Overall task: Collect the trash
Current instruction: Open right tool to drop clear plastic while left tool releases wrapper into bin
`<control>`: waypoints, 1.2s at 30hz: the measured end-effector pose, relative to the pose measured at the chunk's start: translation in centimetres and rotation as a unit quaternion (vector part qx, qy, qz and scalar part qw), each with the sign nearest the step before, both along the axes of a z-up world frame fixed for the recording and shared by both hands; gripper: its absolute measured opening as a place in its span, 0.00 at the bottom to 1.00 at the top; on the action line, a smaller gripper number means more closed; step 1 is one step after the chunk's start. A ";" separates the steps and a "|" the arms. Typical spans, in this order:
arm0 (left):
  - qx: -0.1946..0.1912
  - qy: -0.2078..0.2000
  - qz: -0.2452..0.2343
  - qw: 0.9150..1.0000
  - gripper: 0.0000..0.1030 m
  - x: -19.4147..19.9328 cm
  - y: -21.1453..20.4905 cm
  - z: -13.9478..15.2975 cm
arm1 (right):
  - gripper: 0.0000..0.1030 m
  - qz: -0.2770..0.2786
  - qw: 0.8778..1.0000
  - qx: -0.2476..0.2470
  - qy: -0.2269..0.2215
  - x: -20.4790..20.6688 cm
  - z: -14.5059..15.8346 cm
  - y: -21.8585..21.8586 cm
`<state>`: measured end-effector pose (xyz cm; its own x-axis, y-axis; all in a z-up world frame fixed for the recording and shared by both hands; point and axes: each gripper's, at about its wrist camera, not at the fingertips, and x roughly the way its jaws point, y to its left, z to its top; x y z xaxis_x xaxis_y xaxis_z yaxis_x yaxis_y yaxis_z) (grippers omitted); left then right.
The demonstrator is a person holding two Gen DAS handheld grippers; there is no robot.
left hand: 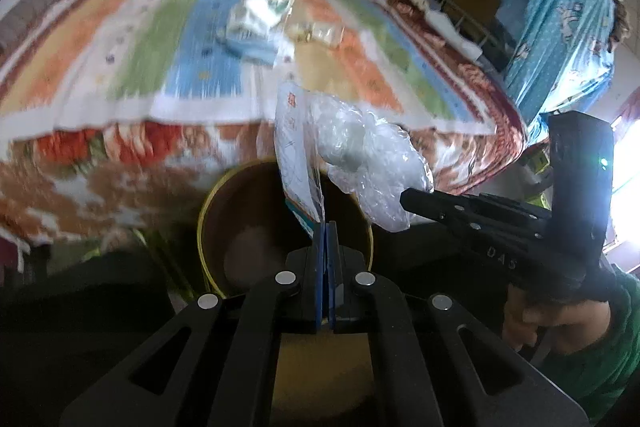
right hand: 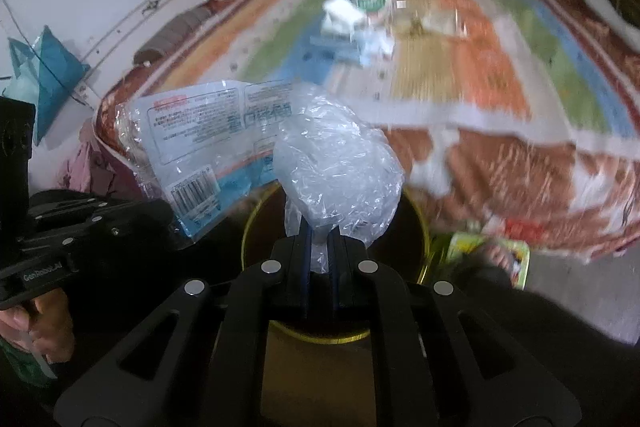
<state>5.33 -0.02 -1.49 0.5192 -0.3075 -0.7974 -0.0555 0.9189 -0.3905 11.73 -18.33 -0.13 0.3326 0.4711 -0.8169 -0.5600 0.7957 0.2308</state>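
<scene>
While both pieces of trash hang above the round yellow-rimmed bin, the coming move turns on how each sits over its mouth. The left hand-held gripper has its blue pads pressed together on the lower edge of a flat printed wrapper, which stands up edge-on from the fingertips; in the left wrist view the bin's brown inside lies directly beneath and beyond it. The right hand-held gripper pinches the neck of a crumpled clear plastic bag, whose bulk rises over the bin's centre. The two pieces nearly touch, the bag just to the right of the wrapper, and both hands seem about equally near the bin, so releasing looks like the step in hand.

Beyond the bin lies a bed under a striped blanket, with more wrappers and packets clustered near its middle, well apart from the bin. A blue patterned cloth hangs at the bed's far right corner.
</scene>
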 end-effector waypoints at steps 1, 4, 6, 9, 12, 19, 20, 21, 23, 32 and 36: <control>-0.014 0.014 -0.001 1.000 0.00 0.3 0.1 -0.6 | 0.06 0.002 1.000 -0.006 0.000 -0.2 -0.2 0.2; -0.019 0.049 0.007 0.999 0.00 1.2 0.3 -2.3 | 0.06 0.007 1.000 -0.021 0.013 -0.3 -1.4 0.8; -0.029 0.072 0.010 0.997 0.00 1.6 0.2 -3.4 | 0.06 0.005 0.999 -0.028 0.026 -0.1 -2.1 1.0; -0.030 0.093 0.014 0.995 0.00 2.0 -0.1 -4.4 | 0.06 0.004 0.998 -0.040 0.039 0.0 -3.2 1.3; -0.034 0.110 0.018 0.993 0.00 2.3 -0.3 -5.3 | 0.06 -0.002 0.998 -0.050 0.045 0.3 -3.8 1.4; -0.057 0.141 0.043 0.988 0.00 3.4 0.6 -7.0 | 0.10 -0.024 0.994 -0.037 0.096 1.5 -5.4 0.9; -0.049 0.147 0.047 0.987 0.03 3.6 0.7 -7.2 | 0.14 -0.024 0.994 -0.035 0.101 1.6 -5.6 0.9; -0.043 0.149 0.054 0.986 0.11 3.6 0.8 -7.3 | 0.19 -0.025 0.994 -0.036 0.101 1.7 -5.6 1.0; -0.038 0.148 0.066 0.986 0.24 3.6 1.3 -7.2 | 0.21 -0.026 0.994 -0.038 0.100 1.8 -5.7 1.1; 0.005 0.110 0.111 0.988 0.46 3.5 3.2 -5.2 | 0.35 -0.032 0.996 -0.021 0.081 2.3 -4.2 0.6; 0.058 0.084 0.108 0.989 0.58 4.0 3.0 -3.8 | 0.43 -0.026 0.998 -0.006 0.062 2.5 -3.0 0.7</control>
<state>9.30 2.95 -5.33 0.4201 -0.1060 -0.9013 -0.3106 0.9164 -0.2526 14.19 -17.63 -3.15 0.2527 0.4459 -0.8587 -0.4850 0.8263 0.2864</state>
